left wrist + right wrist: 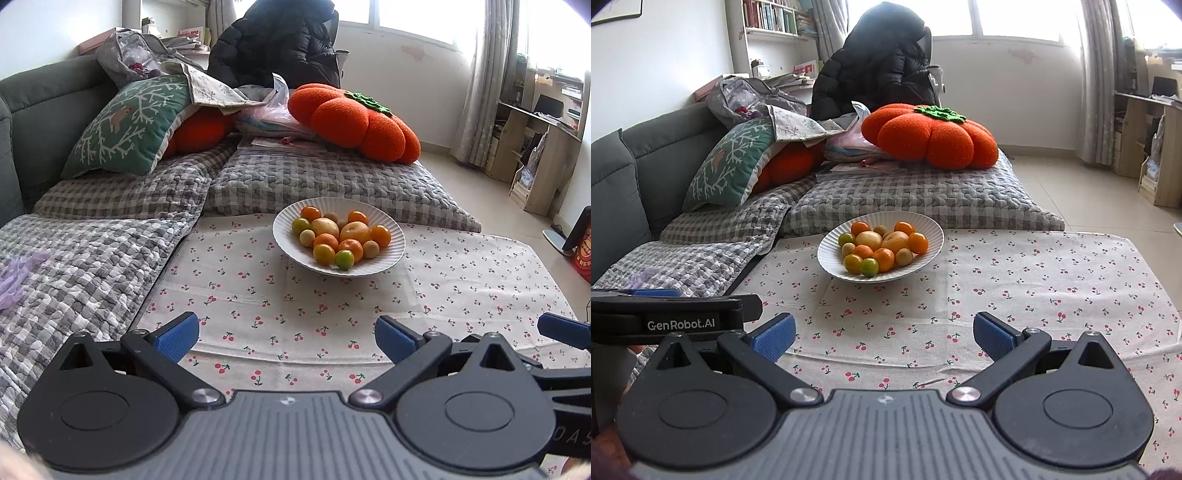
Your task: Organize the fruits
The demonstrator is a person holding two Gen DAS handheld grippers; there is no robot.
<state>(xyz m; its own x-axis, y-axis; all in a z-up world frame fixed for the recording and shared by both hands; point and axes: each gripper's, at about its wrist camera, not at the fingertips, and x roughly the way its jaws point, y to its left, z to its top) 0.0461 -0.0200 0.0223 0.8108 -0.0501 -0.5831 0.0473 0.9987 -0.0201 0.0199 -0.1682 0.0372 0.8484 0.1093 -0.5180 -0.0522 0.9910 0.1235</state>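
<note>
**Fruit piled in the plate, both grippers empty**

The fruits (pixel 340 236) all sit heaped in the white ribbed plate (pixel 391 254), which rests on the bench (pixel 280 317) under its cherry-print cloth, toward the far edge next to the quilted sofa seat (pixel 314 181). Oranges, greenish citrus, two larger yellow fruits and small tan ones are mixed together; none lies loose on the cloth. By my reading the sorting has not begun, or the gathering is already finished. The pictures alone do not settle which.

The left gripper (pixel 287 338) hovers low over the near edge of the bench, its blue fingers spread wide and holding nothing, with the plate at 12 o'clock, well apart. The right gripper (pixel 884 338) is level beside it, likewise spread and empty, the plate at about 11 o'clock.
</note>
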